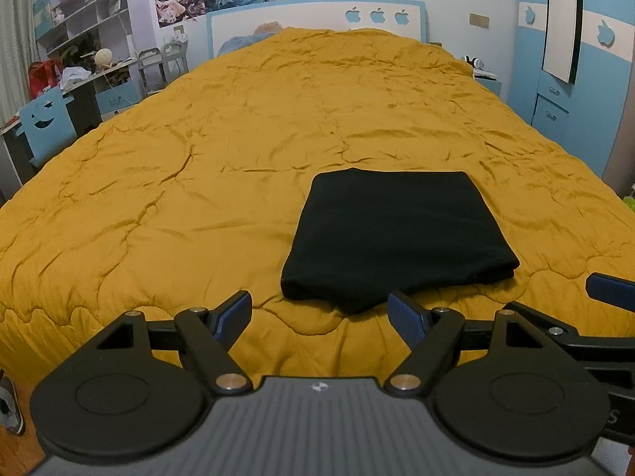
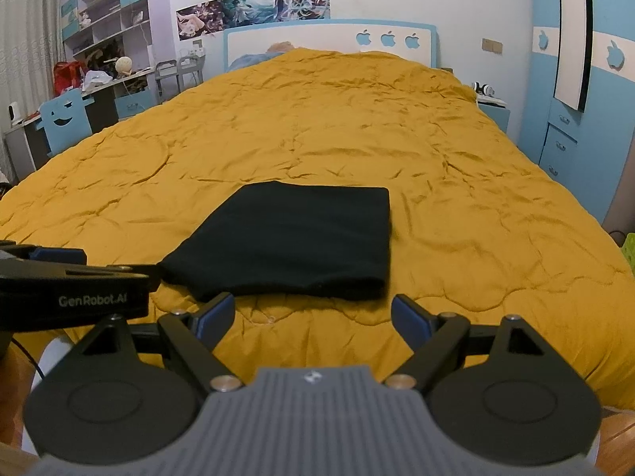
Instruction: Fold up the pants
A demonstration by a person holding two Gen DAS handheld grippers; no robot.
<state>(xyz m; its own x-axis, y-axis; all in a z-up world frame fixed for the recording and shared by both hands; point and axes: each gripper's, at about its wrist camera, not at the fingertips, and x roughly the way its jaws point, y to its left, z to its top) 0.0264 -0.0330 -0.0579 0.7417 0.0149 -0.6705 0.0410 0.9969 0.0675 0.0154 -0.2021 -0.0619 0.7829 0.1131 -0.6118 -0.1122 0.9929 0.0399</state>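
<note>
The black pants (image 1: 393,234) lie folded into a compact rectangle on the mustard-yellow quilt (image 1: 198,158), near the bed's front edge. My left gripper (image 1: 319,315) is open and empty, held just short of the pants' near edge. In the right wrist view the pants (image 2: 293,242) lie ahead and slightly left. My right gripper (image 2: 313,315) is open and empty, also just short of the near edge. The left gripper's body (image 2: 71,289) shows at the left of the right wrist view, beside the pants' near left corner. One right fingertip (image 1: 611,289) shows at the right edge of the left view.
The bed's blue-and-white headboard (image 1: 317,20) stands at the far end. A desk with shelves and clutter (image 1: 79,63) and a blue chair (image 1: 45,119) are at the left. A blue wardrobe (image 1: 575,79) and nightstand (image 1: 488,79) are at the right.
</note>
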